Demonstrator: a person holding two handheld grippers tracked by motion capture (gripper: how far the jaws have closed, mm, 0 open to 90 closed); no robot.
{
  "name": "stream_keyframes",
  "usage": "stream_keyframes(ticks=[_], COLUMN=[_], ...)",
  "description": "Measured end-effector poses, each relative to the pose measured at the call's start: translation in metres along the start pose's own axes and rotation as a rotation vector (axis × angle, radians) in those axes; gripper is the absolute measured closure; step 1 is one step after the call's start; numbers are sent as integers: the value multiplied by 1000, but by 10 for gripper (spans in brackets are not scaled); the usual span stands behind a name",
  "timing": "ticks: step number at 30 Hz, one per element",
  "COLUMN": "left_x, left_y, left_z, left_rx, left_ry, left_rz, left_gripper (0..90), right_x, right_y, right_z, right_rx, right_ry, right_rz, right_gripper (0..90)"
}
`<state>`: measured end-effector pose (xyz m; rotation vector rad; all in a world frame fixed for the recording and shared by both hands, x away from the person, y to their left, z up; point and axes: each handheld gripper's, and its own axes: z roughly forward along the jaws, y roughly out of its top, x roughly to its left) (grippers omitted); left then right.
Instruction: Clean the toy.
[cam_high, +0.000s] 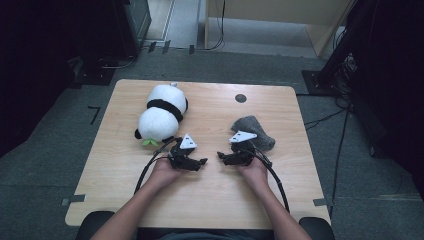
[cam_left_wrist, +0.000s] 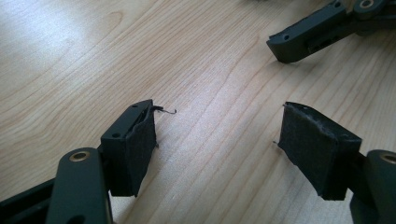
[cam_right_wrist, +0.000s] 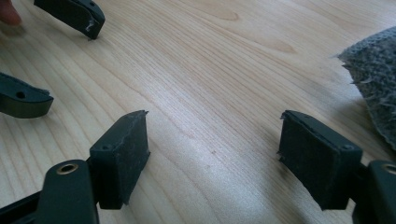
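A black-and-white panda plush (cam_high: 161, 119) lies at the back left of the wooden table (cam_high: 225, 200), with a green leaf at its near end. At the right, a grey fuzzy cloth (cam_high: 254, 131) (cam_right_wrist: 373, 79) lies crumpled. My left gripper (cam_high: 202, 162) (cam_left_wrist: 217, 116) rests low over the table centre, open, with bare wood between its pads. My right gripper (cam_high: 221, 156) (cam_right_wrist: 212, 116) faces it tip to tip, open too, with nothing between its fingers. The cloth lies just behind the right gripper. In the left gripper view one of the right gripper's fingers (cam_left_wrist: 303, 37) shows at the top.
A small dark round spot (cam_high: 240, 98) marks the table's far side. Cables trail from both grippers toward the near edge. Black stands and cables (cam_high: 345, 60) crowd the floor to the right, and dark equipment (cam_high: 130, 25) stands at the back left.
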<state>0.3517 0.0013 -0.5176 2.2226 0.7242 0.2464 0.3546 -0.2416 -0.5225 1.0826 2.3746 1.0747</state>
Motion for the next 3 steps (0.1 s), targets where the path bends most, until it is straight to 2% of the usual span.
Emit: stream_keyframes(ticks=[3], left_x=[0], left_y=[0], left_z=[0], left_rx=[2], left_ry=[3], left_rz=[6], left_gripper=[269], right_x=[0], right_y=[0], right_z=[0], right_rx=[4], right_ry=[3], right_rz=[-1], right_gripper=[204])
